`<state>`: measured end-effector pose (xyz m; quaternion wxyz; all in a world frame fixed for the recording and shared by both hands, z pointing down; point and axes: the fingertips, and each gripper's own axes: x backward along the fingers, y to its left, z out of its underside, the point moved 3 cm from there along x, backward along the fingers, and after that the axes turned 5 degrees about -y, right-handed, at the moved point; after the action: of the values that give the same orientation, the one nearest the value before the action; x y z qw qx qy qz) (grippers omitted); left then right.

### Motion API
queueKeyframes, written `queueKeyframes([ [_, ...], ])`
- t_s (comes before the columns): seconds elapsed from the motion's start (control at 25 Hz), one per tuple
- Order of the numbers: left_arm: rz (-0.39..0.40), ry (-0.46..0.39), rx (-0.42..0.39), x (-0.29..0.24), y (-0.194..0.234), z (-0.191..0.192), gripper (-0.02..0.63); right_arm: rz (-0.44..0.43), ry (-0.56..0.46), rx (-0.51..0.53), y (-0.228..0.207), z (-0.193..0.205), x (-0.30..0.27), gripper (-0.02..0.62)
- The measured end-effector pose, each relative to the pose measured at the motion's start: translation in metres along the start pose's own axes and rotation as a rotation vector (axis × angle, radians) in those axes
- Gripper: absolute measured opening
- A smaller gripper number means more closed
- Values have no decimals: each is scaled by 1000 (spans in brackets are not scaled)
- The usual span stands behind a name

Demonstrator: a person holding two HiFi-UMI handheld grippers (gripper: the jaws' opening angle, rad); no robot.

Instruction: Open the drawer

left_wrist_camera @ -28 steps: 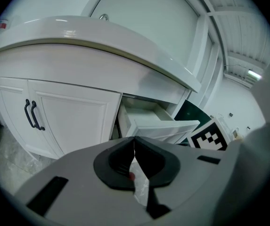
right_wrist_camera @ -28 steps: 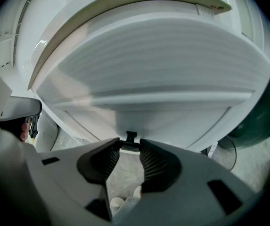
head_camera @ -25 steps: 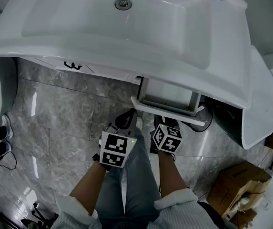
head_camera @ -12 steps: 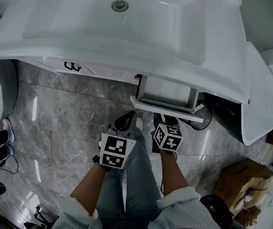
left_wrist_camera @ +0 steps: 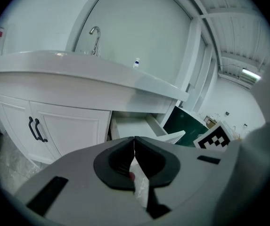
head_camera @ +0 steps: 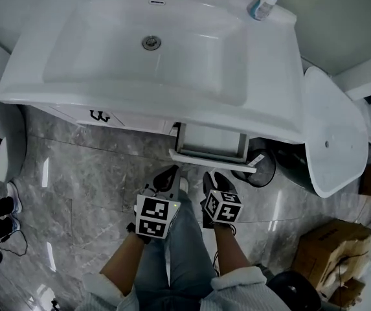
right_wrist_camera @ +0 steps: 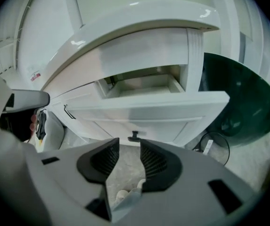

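Already pulled out, drawer likely rigid, light, easy-sliding; best hold: dark handle on front. Left gripper jaws together, empty; right gripper jaws apart, just narrowed slightly, nothing between.

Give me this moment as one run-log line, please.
drawer: open | left gripper: shut, empty | right gripper: open, just narrowed, empty, short of handle

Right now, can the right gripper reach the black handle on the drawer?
Probably yes. The right gripper is empty, its jaws apart though they have just closed a little. The handle on the open drawer sits straight ahead with nothing between.
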<state>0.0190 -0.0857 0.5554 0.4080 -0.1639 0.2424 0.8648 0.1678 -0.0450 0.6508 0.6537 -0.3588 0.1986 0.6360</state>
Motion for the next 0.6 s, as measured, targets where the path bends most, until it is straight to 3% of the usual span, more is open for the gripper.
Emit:
queueKeyframes([
  [0.6,19,-85,-30,59,-39,-103,17,-263,-155,-39,94,-125,112,120],
])
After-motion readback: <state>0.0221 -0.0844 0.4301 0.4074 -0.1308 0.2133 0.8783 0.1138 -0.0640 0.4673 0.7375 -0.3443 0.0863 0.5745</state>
